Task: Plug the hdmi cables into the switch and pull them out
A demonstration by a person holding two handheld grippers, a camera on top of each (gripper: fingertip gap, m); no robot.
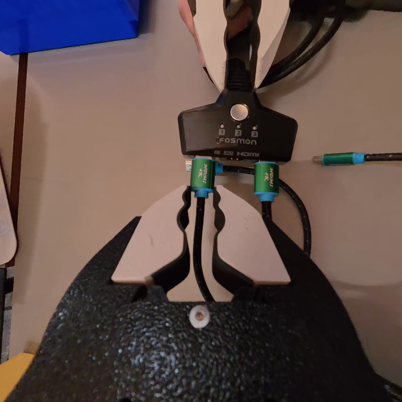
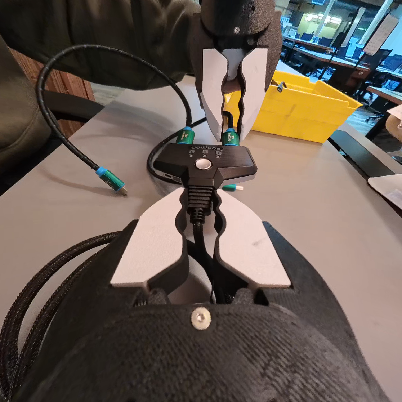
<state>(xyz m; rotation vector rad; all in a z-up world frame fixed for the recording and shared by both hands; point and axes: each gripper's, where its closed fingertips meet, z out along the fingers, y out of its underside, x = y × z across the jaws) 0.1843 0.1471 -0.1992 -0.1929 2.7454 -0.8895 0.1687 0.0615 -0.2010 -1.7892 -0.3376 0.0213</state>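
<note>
Green-shelled plug [image 1: 201,175] dead ahead of left gripper [image 1: 200,191], long axis straight along the fingers, seated in switch [image 1: 237,130]; jaws narrow, straddling its cable just behind the blue collar, no firm pinch visible. Over to the right wrist view: right gripper [image 2: 199,195] clamped on the switch's ribbed tail [image 2: 199,194], bracing for a straight pull away.

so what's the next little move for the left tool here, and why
Probably close the left tool on the green metal hdmi plug ahead of its fingertips. Its jaws only straddle that plug's cable, apart from it, while the right tool grips the ribbed tail of the black flat switch, so the switch looks braced.
</note>
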